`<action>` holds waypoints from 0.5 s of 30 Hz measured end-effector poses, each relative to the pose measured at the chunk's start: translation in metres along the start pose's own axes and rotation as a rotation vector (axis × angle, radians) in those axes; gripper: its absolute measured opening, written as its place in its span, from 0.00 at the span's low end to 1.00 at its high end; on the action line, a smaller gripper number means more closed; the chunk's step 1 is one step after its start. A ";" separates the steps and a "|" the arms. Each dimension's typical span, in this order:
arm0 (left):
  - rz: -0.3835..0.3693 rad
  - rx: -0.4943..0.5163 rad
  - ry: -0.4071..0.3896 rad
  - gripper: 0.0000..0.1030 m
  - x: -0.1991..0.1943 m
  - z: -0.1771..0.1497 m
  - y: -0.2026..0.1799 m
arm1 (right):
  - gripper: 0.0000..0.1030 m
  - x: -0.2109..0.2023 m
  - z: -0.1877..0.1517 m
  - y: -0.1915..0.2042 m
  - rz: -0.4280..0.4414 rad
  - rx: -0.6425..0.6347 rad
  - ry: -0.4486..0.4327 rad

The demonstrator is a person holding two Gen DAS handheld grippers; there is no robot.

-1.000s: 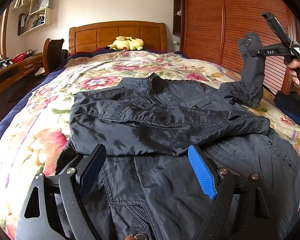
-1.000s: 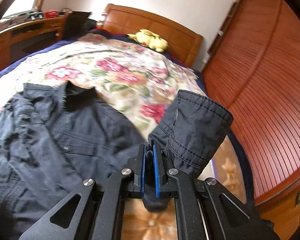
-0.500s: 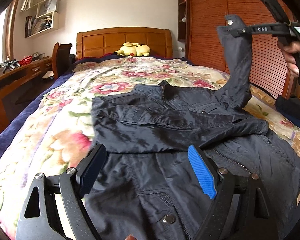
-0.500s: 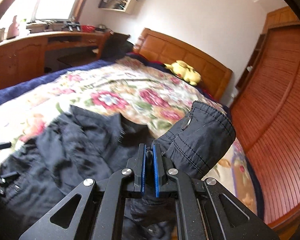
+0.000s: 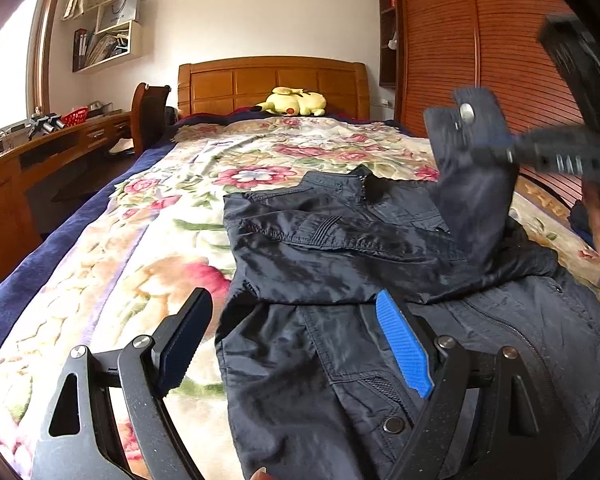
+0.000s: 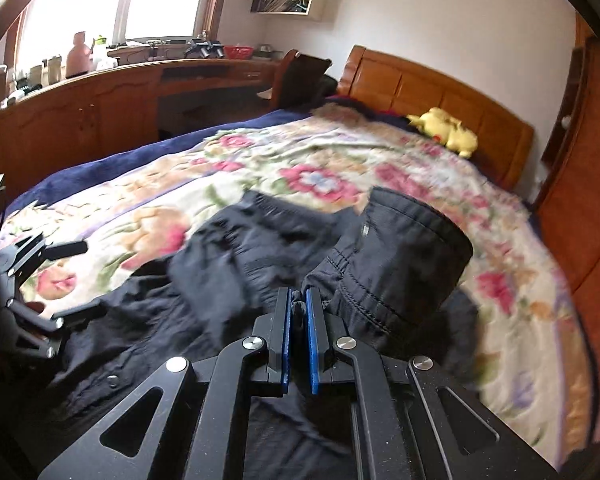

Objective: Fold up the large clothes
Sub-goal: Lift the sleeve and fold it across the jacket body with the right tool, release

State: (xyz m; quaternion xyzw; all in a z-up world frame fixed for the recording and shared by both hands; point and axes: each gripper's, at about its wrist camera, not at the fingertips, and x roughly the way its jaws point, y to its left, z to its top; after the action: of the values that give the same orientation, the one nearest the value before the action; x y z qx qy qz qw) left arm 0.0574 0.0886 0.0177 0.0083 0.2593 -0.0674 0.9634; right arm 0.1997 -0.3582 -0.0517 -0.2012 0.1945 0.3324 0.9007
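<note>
Dark nylon jacket (image 5: 360, 240) lies flat on the flowered bedspread (image 5: 140, 248), collar toward the wooden headboard (image 5: 272, 84), one sleeve already folded across the chest. Right gripper (image 6: 298, 320): fingers pressed together, pinching the cuff (image 6: 404, 256) of the other sleeve, which hangs lifted above the jacket body. Left gripper (image 5: 296, 344): fingers spread wide, nothing between them, hovering over the hem area near the left edge of the garment.

Step in hand, as judged: lay the right sleeve across the body. To do it well, carry the cuff over the chest until the sleeve runs straight, lower it so the cloth settles without bunching at the shoulder, then release only once the cuff rests on the fabric. The free left gripper could pin the jacket front so the pull does not drag the whole piece.

Versus a second ago: the cuff was held out over the bed's right side, beside the wardrobe; it has come inward and lower, now over the jacket. Left view shifted rightward along the hem. Left fingers equally spread; right pinch unchanged.
</note>
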 end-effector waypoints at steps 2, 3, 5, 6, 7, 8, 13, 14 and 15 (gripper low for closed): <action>0.003 -0.002 0.006 0.82 0.001 0.000 0.001 | 0.07 0.006 -0.014 0.004 0.025 0.014 0.024; 0.004 -0.002 0.006 0.82 0.002 0.000 0.001 | 0.07 0.010 -0.021 0.007 0.028 0.007 0.038; 0.006 -0.003 0.004 0.82 0.001 -0.001 0.001 | 0.07 0.015 -0.031 0.010 0.026 0.008 0.049; 0.006 -0.003 0.003 0.82 0.001 -0.001 0.001 | 0.07 0.015 -0.034 0.011 0.022 0.004 0.050; 0.005 -0.004 0.003 0.82 0.001 -0.001 0.001 | 0.07 0.016 -0.036 0.014 0.019 0.003 0.051; 0.005 -0.003 0.003 0.82 0.002 -0.001 0.001 | 0.07 0.014 -0.036 0.016 0.022 0.005 0.054; 0.008 -0.007 0.007 0.82 0.002 -0.001 0.002 | 0.08 0.011 -0.032 0.029 0.014 0.002 0.055; 0.009 -0.009 0.007 0.82 0.002 -0.001 0.002 | 0.08 0.011 -0.032 0.029 0.011 0.011 0.056; 0.009 -0.010 0.006 0.82 0.001 -0.002 0.002 | 0.08 0.005 -0.032 0.028 0.012 0.016 0.055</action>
State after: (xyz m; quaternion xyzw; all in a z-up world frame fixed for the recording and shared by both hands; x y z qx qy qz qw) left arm 0.0579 0.0910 0.0158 0.0048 0.2623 -0.0614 0.9630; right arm 0.1769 -0.3521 -0.0880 -0.2018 0.2231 0.3304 0.8946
